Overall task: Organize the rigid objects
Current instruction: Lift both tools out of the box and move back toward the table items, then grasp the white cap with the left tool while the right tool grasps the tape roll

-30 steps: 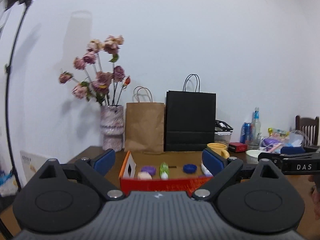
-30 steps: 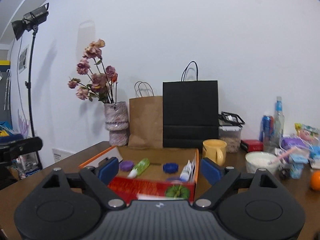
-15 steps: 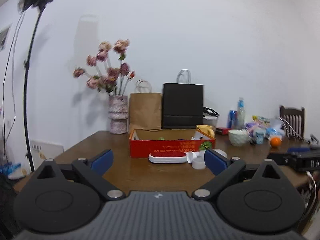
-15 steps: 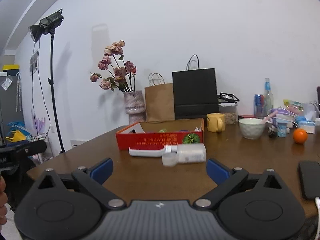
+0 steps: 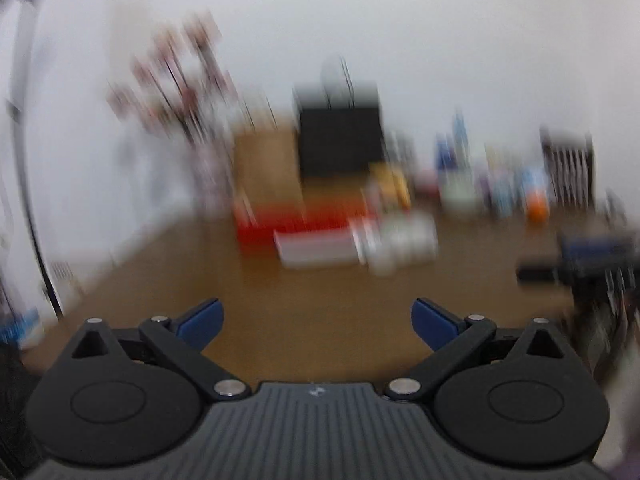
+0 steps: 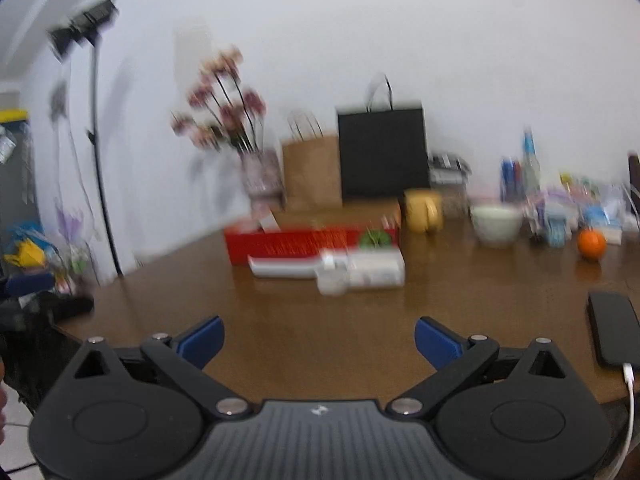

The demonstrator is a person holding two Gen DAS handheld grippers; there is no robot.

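Brown table (image 6: 280,332) holds red box (image 6: 292,244) (blurred) beyond right hand-held gripper (image 6: 319,340).

A lived-in home room: a brown wooden dining table (image 6: 360,332) holds a vase of dried pink roses (image 6: 262,178), paper shopping bags (image 6: 312,172), a yellow ceramic mug (image 6: 424,210) and an orange fruit (image 6: 591,243).

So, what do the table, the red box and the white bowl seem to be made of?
Table: brown wood or veneer, glossy, since it mirrors the objects.
Red box: likely printed cardboard, with plain brown inner walls.
White bowl: perhaps ceramic, smooth and opaque; the blur leaves it open.
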